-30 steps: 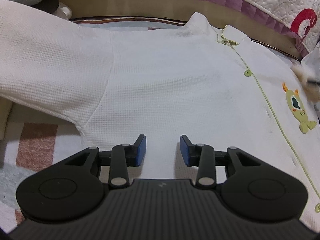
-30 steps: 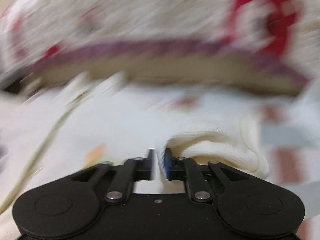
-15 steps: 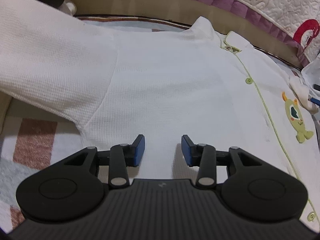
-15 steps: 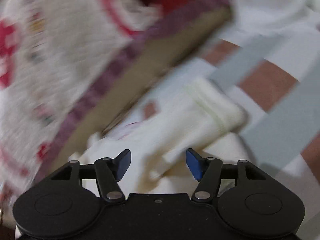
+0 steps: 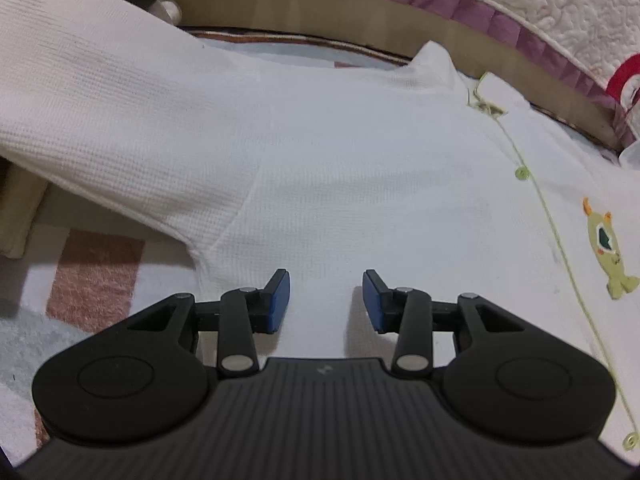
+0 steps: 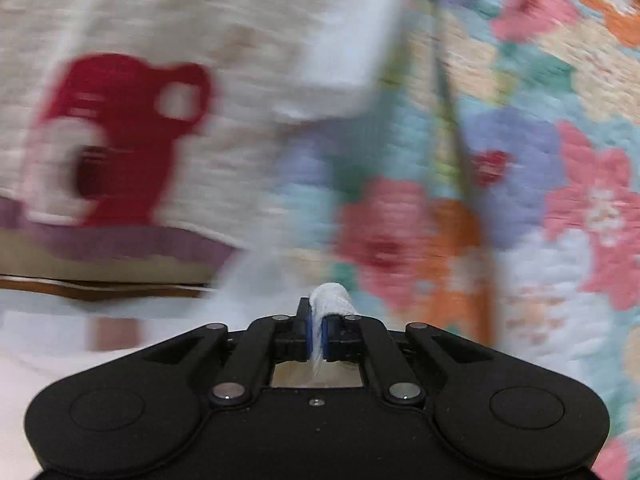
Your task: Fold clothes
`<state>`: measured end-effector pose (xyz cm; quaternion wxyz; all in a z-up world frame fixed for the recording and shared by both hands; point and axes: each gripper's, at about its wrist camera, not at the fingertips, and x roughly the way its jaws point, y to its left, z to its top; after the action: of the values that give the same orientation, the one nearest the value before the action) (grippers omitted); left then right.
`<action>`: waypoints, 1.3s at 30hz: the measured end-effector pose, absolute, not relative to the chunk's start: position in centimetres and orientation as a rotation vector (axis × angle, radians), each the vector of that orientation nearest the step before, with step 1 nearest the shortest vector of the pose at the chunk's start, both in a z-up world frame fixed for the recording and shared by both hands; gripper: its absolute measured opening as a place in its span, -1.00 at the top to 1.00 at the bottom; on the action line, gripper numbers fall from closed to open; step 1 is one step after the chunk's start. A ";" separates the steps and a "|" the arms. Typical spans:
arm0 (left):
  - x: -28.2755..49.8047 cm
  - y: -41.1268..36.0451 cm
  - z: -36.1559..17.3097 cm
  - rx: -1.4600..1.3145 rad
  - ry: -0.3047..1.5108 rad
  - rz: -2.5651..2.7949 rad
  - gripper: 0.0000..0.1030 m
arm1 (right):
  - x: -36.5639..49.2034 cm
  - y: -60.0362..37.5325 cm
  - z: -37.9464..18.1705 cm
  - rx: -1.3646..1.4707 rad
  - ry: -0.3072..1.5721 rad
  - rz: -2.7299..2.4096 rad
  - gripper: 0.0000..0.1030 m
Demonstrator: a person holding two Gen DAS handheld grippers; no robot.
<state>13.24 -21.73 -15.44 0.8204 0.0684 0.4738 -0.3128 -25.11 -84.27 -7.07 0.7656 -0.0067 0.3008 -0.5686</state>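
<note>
A white waffle-knit child's shirt (image 5: 352, 152) lies spread on the bed, front up, with green piping, green buttons and a small green monster patch (image 5: 608, 248). One sleeve (image 5: 92, 120) stretches out to the left. My left gripper (image 5: 325, 300) hovers open over the shirt's lower body, nothing between its blue pads. In the blurred right wrist view my right gripper (image 6: 317, 330) is shut on a bunched fold of white fabric (image 6: 330, 298), which pokes up between the pads; the rest of that fabric is hidden below.
The checked sheet (image 5: 96, 272) shows at lower left. A quilted bumper with purple trim (image 5: 460, 0) runs along the bed's far edge. In the right wrist view a floral quilt (image 6: 552, 200) fills the right side, beside a white quilt with a red figure (image 6: 116, 136).
My right gripper opened over the bunched white fabric, then shut on it and swung up toward the quilts. The left gripper has stayed open over the shirt, shifting only slightly.
</note>
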 end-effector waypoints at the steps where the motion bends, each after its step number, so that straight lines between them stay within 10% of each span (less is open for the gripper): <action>1: 13.2 -21.7 -15.4 0.149 1.006 -0.661 0.24 | -26.0 -84.9 -7.2 -0.045 0.680 -1.250 0.91; 9: 13.2 -21.6 -15.5 0.170 1.013 -0.619 0.24 | -27.7 -87.3 -12.6 0.050 0.954 -1.363 0.77; 15: 13.3 -21.4 -15.1 0.163 1.011 -0.597 0.21 | -28.2 -85.0 -14.9 0.248 0.875 -1.456 0.07; 25: 13.3 -20.5 -13.6 0.187 0.979 -0.561 0.20 | -27.6 -78.3 -12.2 0.448 0.646 -1.127 -0.04; 30: 13.0 -20.4 -12.8 0.177 0.894 -0.477 0.08 | -18.4 -69.2 -13.3 0.038 0.905 -0.615 -0.19; 39: 12.8 -14.9 -7.7 0.015 0.717 -0.357 0.16 | -7.5 -53.0 -9.3 -0.064 0.771 -0.068 -0.19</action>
<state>12.75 -14.94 -7.68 0.9207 0.0073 0.3492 -0.1738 -7.49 -53.00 -9.25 0.9256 -0.0313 0.3757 -0.0332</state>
